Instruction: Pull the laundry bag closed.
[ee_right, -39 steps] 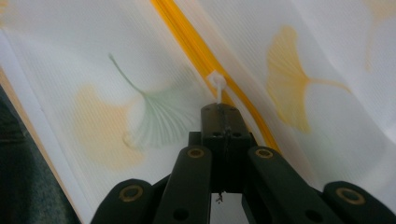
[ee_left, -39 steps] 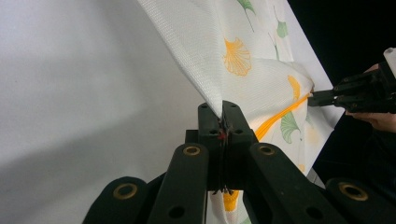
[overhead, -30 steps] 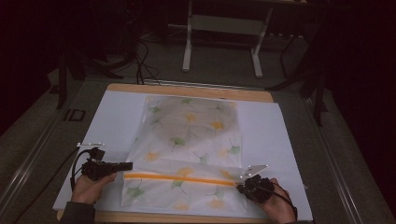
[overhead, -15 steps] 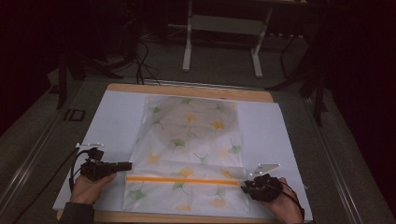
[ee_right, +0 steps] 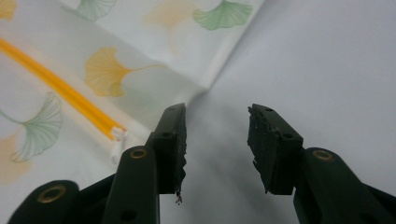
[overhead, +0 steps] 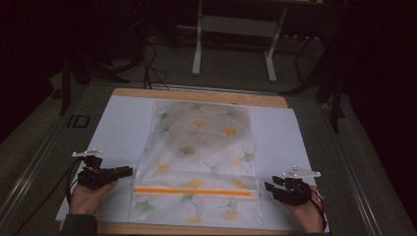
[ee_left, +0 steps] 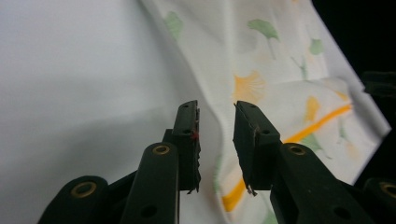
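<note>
Pillowcase with a leaf print and an orange zip lies flat on the white sheet covering the counter, near edge folded over; left gripper and right gripper, jaws just opened and empty, sit beside its two near corners, suggesting one fold is done and more remain

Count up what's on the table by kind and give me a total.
Leaf-print zip bag: 1
White sheet under it: 1
Hand-held grippers: 2, left and right
Total: 4
</note>
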`<state>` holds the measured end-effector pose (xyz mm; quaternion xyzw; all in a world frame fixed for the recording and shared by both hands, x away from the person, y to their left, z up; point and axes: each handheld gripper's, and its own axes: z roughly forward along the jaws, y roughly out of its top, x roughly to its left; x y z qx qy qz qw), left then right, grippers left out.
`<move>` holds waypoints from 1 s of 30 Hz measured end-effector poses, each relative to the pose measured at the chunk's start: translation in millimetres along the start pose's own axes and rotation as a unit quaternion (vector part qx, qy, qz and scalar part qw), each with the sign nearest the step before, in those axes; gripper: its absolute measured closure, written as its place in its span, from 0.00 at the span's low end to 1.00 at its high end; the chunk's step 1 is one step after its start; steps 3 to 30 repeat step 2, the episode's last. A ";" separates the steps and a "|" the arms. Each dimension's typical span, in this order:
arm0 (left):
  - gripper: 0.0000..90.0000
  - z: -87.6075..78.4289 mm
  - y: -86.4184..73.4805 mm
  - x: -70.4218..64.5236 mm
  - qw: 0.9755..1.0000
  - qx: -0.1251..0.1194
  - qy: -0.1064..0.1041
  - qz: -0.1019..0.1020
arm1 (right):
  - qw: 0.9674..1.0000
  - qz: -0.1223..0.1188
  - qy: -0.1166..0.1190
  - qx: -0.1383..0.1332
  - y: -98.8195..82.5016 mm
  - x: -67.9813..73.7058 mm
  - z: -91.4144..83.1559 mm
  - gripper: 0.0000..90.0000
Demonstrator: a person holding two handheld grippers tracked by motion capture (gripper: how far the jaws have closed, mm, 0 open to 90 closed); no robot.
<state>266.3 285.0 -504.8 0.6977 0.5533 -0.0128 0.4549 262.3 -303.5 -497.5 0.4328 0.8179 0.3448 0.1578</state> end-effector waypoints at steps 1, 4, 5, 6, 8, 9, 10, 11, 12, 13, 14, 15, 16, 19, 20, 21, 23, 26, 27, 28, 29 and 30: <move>0.78 -0.3 -0.1 0.1 1.000 -0.003 0.012 0.004 | 1.000 0.004 -0.003 -0.002 -0.8 -1.4 0.0 0.62; 0.76 -0.6 -0.3 0.2 1.000 -0.004 0.023 0.008 | 1.000 0.006 -0.007 -0.004 -1.6 -2.9 0.4 0.62; 0.76 -0.6 -0.3 0.2 1.000 -0.004 0.023 0.008 | 1.000 0.006 -0.007 -0.004 -1.6 -2.9 0.4 0.62; 0.76 -0.6 -0.3 0.2 1.000 -0.004 0.023 0.008 | 1.000 0.006 -0.007 -0.004 -1.6 -2.9 0.4 0.62; 0.76 -0.6 -0.3 0.2 1.000 -0.004 0.023 0.008 | 1.000 0.006 -0.007 -0.004 -1.6 -2.9 0.4 0.62; 0.76 -0.6 -0.3 0.2 1.000 -0.004 0.023 0.008 | 1.000 0.006 -0.007 -0.004 -1.6 -2.9 0.4 0.62; 0.76 -0.6 -0.3 0.2 1.000 -0.004 0.023 0.008 | 1.000 0.006 -0.007 -0.004 -1.6 -2.9 0.4 0.62; 0.76 -0.6 -0.3 0.2 1.000 -0.004 0.023 0.008 | 1.000 0.006 -0.007 -0.004 -1.6 -2.9 0.4 0.62; 0.76 -0.6 -0.3 0.2 1.000 -0.004 0.023 0.008 | 1.000 0.006 -0.007 -0.004 -1.6 -2.9 0.4 0.62; 0.76 -0.6 -0.3 0.2 1.000 -0.004 0.023 0.008 | 1.000 0.006 -0.007 -0.004 -1.6 -2.9 0.4 0.62; 0.76 -0.6 -0.3 0.2 1.000 -0.004 0.023 0.008 | 1.000 0.006 -0.007 -0.004 -1.6 -2.9 0.4 0.62; 0.76 -0.6 -0.3 0.2 1.000 -0.004 0.023 0.008 | 1.000 0.006 -0.007 -0.004 -1.6 -2.9 0.4 0.62; 0.76 -0.6 -0.3 0.2 1.000 -0.004 0.023 0.008 | 1.000 0.006 -0.007 -0.004 -1.6 -2.9 0.4 0.62; 0.76 -0.6 -0.3 0.2 1.000 -0.004 0.023 0.008 | 1.000 0.006 -0.007 -0.004 -1.6 -2.9 0.4 0.62; 0.76 -0.6 -0.3 0.2 1.000 -0.004 0.023 0.008 | 1.000 0.006 -0.007 -0.004 -1.6 -2.9 0.4 0.62; 0.76 -0.6 -0.3 0.2 1.000 -0.004 0.023 0.008 | 1.000 0.006 -0.007 -0.004 -1.6 -2.9 0.4 0.62; 0.76 -0.6 -0.3 0.2 1.000 -0.004 0.023 0.008 | 1.000 0.006 -0.007 -0.004 -1.6 -2.9 0.4 0.62; 0.76 -0.6 -0.3 0.2 1.000 -0.004 0.023 0.008 | 1.000 0.006 -0.007 -0.004 -1.6 -2.9 0.4 0.62; 0.76 -0.6 -0.3 0.2 1.000 -0.004 0.023 0.008 | 1.000 0.006 -0.007 -0.004 -1.6 -2.9 0.4 0.62; 0.76 -0.6 -0.3 0.2 1.000 -0.004 0.023 0.008 | 1.000 0.006 -0.007 -0.004 -1.6 -2.9 0.4 0.62; 0.76 -0.6 -0.3 0.2 1.000 -0.004 0.023 0.008 | 1.000 0.006 -0.007 -0.004 -1.6 -2.9 0.4 0.62; 0.76 -0.6 -0.3 0.2 1.000 -0.004 0.023 0.008 | 1.000 0.006 -0.007 -0.004 -1.6 -2.9 0.4 0.62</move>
